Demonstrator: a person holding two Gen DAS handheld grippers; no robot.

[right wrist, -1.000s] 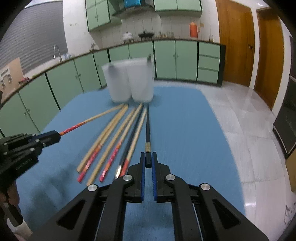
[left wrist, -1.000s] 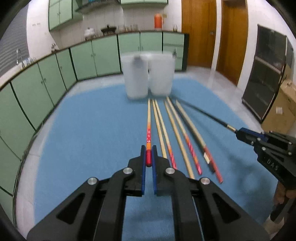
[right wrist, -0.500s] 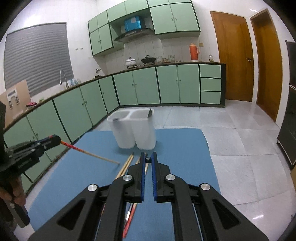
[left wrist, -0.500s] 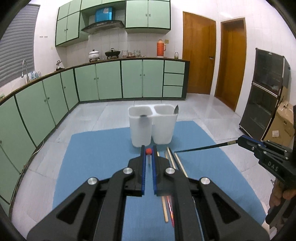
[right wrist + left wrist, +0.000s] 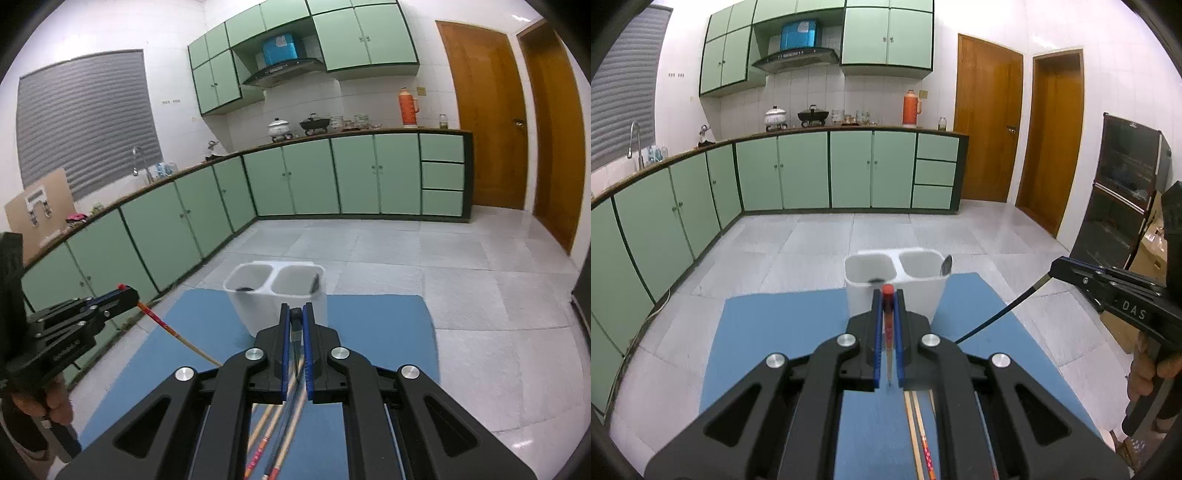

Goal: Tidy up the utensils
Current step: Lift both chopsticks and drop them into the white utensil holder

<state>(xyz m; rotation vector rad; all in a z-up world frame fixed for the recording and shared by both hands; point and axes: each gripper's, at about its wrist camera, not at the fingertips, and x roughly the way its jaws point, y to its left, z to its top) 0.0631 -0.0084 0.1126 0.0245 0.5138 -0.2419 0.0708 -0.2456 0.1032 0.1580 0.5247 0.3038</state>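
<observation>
Legible text, one item: the letters "DAS", white on black, on the side of the right gripper (image 5: 1051, 271) body as seen from the left wrist view.

Partly legible: a line of small pale lettering on the side of the left gripper (image 5: 129, 295) body in the right wrist view; too blurred to read.

Unreadable: markings on the blue box (image 5: 279, 48) above the range hood, and the patterned red bands on the chopsticks (image 5: 925, 448) lying on the blue mat; no characters can be made out on either.
</observation>
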